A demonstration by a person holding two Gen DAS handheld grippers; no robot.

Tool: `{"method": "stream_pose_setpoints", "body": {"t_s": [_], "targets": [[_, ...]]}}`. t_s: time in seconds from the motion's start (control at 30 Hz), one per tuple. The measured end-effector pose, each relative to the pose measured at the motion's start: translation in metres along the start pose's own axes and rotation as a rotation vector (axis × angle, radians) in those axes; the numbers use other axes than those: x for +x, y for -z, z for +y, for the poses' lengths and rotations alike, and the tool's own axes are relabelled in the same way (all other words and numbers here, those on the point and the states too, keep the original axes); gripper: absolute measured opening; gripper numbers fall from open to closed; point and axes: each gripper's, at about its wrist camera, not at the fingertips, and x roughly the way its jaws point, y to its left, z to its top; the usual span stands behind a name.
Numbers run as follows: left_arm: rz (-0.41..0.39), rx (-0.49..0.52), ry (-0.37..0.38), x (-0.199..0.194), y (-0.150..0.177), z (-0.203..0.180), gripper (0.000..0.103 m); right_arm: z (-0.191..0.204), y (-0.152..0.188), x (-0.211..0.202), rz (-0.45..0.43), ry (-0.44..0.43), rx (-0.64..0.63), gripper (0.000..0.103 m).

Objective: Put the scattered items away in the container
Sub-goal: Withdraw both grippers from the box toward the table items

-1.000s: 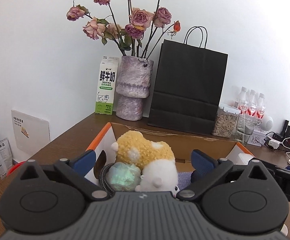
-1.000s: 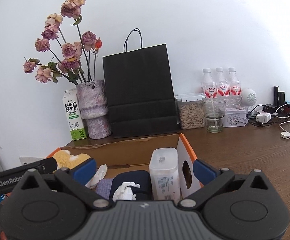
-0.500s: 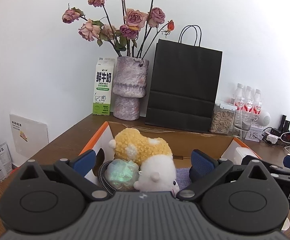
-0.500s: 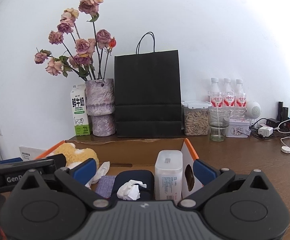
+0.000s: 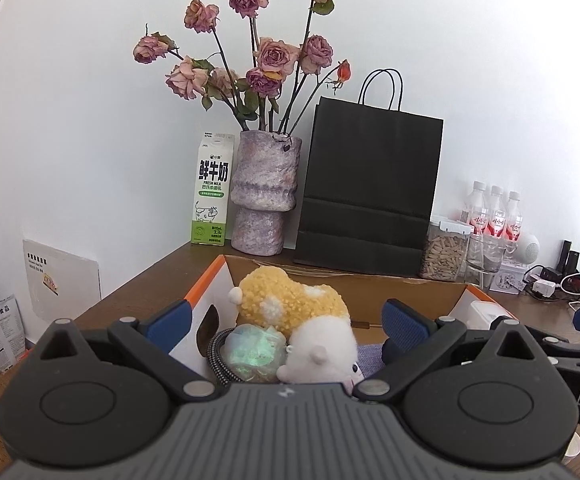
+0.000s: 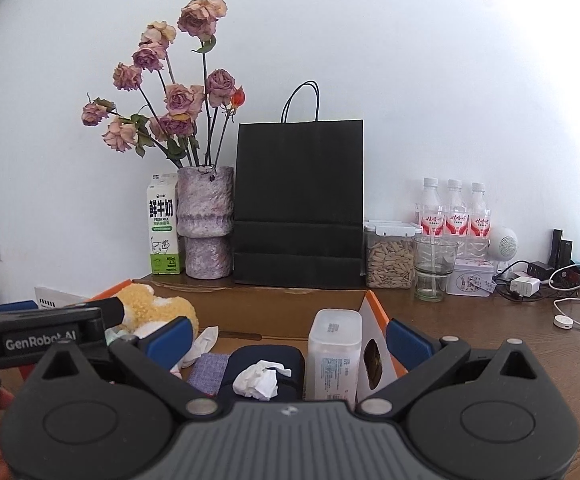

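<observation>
We hold two grippers side by side over an open cardboard box (image 6: 282, 312) on a wooden table (image 6: 509, 344). Both sets of fingers are spread wide and hold nothing.

The left gripper (image 5: 286, 320) hangs over the left end of the box. Straight ahead of it and below, between its spread fingers, lie a yellow-and-white plush (image 5: 290, 304), a pale green bundle (image 5: 256, 354) and a braided cable (image 5: 216, 354), all touching one another inside the box.

The right gripper (image 6: 288, 338) hangs over the right end. Below it, inside the box, a crumpled tissue (image 6: 261, 379) rests on a dark blue case (image 6: 266, 356), and a white container (image 6: 333, 354) stands upright against the box's right wall. A lilac cloth (image 6: 206, 368) lies just left of the case.

Every loose item we can see already lies within the box walls, so we judge the tidying close to done. If something needs settling, the plush falls to the left gripper and the white container, with its long axis vertical, to the right one. Whether anything lies on the table nearer to us, below the grippers, we cannot tell.
</observation>
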Motion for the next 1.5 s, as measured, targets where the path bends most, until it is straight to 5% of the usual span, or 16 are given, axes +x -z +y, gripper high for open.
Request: {"method": "stream_pose_setpoints", "body": {"t_s": [0.5, 1.03, 1.27, 1.37, 1.5], "targets": [[-0.023, 0.030, -0.024, -0.044, 0.024, 0.015, 0.103, -0.017, 0.032, -0.033, 0.035, 0.043, 0.025, 0.103], [0.142, 0.018, -0.012, -0.070, 0.040, 0.047, 0.103, -0.056, 0.056, -0.065, 0.209, 0.052, 0.127, 0.103], [0.248, 0.108, -0.028, -0.071, 0.052, 0.047, 0.103, -0.054, 0.059, -0.065, 0.247, 0.073, 0.106, 0.103], [0.286, 0.130, -0.026, -0.069, 0.057, 0.047, 0.089, -0.054, 0.060, -0.064, 0.262, 0.076, 0.107, 0.103], [0.331, 0.125, -0.008, -0.063, 0.059, 0.050, 0.084, -0.055, 0.060, -0.061, 0.278, 0.083, 0.107, 0.103]]}}
